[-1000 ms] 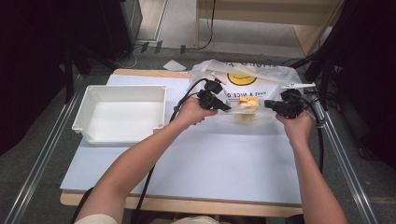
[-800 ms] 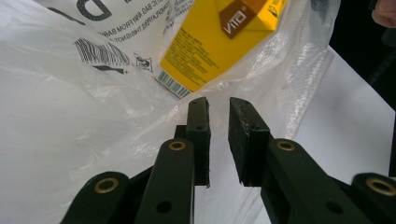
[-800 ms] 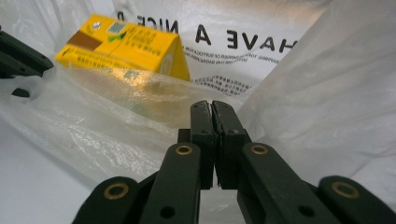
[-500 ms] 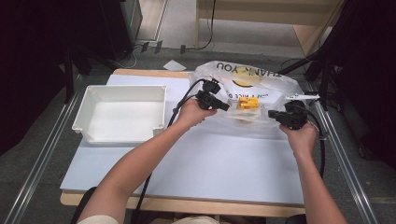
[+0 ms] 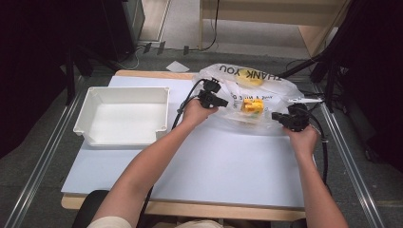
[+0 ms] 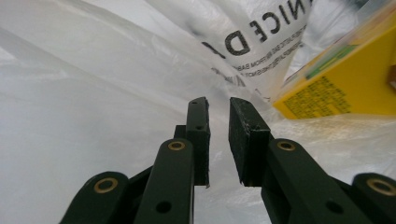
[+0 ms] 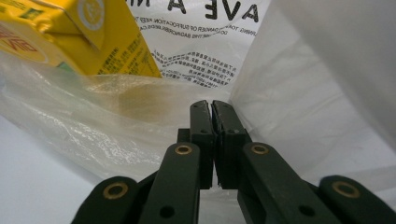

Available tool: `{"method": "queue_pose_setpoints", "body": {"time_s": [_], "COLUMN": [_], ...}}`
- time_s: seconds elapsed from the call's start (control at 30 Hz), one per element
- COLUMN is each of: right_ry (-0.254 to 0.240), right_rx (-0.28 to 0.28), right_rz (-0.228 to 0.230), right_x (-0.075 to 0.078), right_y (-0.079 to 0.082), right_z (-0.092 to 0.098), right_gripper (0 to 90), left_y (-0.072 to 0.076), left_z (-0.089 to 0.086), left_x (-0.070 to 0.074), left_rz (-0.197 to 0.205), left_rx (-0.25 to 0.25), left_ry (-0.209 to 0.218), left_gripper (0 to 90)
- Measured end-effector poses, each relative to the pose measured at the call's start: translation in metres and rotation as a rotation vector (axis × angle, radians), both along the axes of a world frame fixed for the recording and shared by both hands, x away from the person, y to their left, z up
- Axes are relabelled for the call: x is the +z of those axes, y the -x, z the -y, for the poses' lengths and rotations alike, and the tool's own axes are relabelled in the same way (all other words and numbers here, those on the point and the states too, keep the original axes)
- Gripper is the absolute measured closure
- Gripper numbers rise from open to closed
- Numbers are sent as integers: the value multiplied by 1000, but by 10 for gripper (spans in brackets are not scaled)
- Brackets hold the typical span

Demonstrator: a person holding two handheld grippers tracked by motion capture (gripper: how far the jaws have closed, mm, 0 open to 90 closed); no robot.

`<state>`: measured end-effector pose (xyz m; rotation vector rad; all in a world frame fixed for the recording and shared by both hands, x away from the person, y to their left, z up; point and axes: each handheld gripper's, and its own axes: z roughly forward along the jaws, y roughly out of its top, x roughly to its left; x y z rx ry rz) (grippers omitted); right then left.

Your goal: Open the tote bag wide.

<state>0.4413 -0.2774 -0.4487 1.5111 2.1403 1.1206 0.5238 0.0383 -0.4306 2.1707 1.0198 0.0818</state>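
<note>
A clear plastic bag (image 5: pixel 280 92) printed "THANK YOU" lies at the table's far right with a yellow carton (image 5: pixel 252 105) inside it. My left gripper (image 5: pixel 222 101) is at the bag's left side. In the left gripper view its jaws (image 6: pixel 218 105) stand slightly apart with a narrow empty gap, bag film (image 6: pixel 116 93) behind them and the carton (image 6: pixel 345 84) at upper right. My right gripper (image 5: pixel 276 117) sits at the bag's near right edge. Its jaws (image 7: pixel 212 106) are pressed together on the bag film (image 7: pixel 317 93), with the carton (image 7: pixel 93 42) at upper left.
A white empty tray (image 5: pixel 126 89) stands at the table's left. The pale blue table top (image 5: pixel 214 166) spreads out in front of the bag. Black cables trail from both grippers. Metal rails run along both sides of the table.
Both hands have sunk toward the table. The right hand came nearer to me, and the bag has settled lower and flatter.
</note>
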Motion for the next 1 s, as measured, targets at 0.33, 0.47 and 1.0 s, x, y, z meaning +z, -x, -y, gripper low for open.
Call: {"method": "queue_pose_setpoints", "body": {"time_s": [0.33,0.47,1.0], "right_ry": [-4,-5,-21], "right_rx": [-39,-51,-84], "right_rz": [-18,-33,-40], "right_x": [-20,-27,-38], "right_y": [-9,-9,-9], "right_z": [7,10,25], "right_gripper": [890,890,900], "left_y": [-8,-16,-24], "left_z": [-4,-8,-28], "left_x": [-16,-22,-34], "left_rz": [-6,55,65], "left_rx": [12,-59,-13], "left_ry": [2,-47,-53], "left_gripper": [787,787,794]}}
